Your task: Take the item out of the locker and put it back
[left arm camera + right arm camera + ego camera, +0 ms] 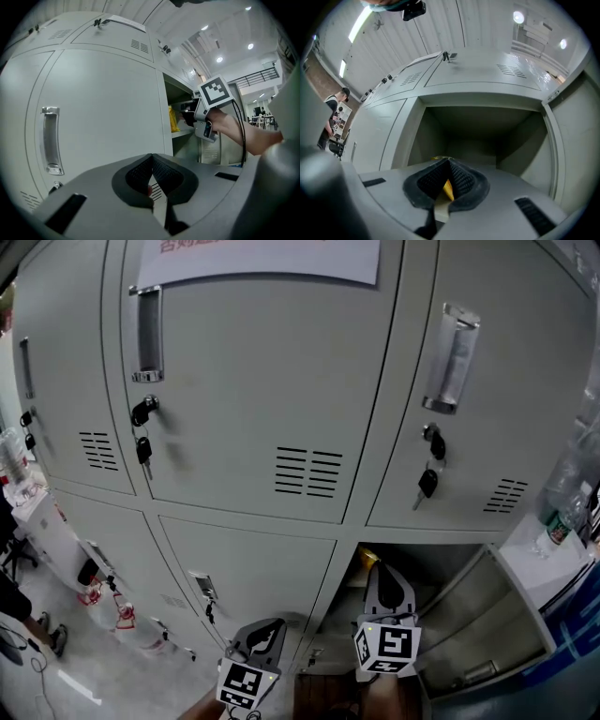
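right gripper (pixel 449 160) pinched tight on a thin yellow packet (pixel 446 188); left gripper (pixel 152 156) jaws together, nothing between

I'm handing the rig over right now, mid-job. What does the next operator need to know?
Right gripper: shut on the yellow item, inside the open locker compartment.
Left gripper: shut, nothing held, facing the closed door next to that compartment.
Done: compartment open, item gripped; whether it has been out yet cannot be told.
Left: if not, pull it out, set it back, release.
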A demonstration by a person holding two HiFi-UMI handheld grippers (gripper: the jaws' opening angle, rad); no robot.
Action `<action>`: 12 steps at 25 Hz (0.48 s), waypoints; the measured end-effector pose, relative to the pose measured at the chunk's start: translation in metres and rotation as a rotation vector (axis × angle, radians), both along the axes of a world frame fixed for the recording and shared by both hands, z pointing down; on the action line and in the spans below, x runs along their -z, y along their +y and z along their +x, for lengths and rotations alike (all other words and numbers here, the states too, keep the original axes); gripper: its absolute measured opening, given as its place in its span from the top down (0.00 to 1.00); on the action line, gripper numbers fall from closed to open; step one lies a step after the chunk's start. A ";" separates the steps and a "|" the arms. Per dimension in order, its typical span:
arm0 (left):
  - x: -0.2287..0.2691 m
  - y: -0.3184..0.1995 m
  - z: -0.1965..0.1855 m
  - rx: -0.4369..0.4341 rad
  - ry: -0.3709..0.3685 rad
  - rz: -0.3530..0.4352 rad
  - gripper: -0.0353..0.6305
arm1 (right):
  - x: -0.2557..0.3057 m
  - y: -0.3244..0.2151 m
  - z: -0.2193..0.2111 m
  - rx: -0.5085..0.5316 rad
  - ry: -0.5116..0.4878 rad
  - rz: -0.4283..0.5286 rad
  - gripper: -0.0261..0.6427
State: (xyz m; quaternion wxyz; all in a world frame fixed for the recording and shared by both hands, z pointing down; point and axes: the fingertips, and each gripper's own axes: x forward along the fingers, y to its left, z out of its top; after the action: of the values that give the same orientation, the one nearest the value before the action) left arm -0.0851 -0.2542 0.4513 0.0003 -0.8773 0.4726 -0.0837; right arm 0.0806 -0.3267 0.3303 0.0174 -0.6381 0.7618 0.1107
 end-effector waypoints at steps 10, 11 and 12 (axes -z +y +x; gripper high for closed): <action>-0.010 0.006 -0.002 0.006 -0.009 -0.027 0.91 | -0.041 -0.007 0.001 -0.006 -0.014 -0.091 0.94; -0.011 0.006 -0.001 0.005 -0.010 -0.029 0.91 | -0.045 -0.007 0.001 -0.007 -0.014 -0.100 0.94; -0.012 0.007 -0.001 0.004 -0.012 -0.031 0.91 | -0.049 -0.008 0.002 -0.009 -0.015 -0.109 0.94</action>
State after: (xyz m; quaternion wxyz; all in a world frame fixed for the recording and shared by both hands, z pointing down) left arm -0.0862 -0.2474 0.4631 -0.0105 -0.8758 0.4728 -0.0962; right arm 0.0821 -0.3345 0.3796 -0.0122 -0.6422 0.7638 0.0644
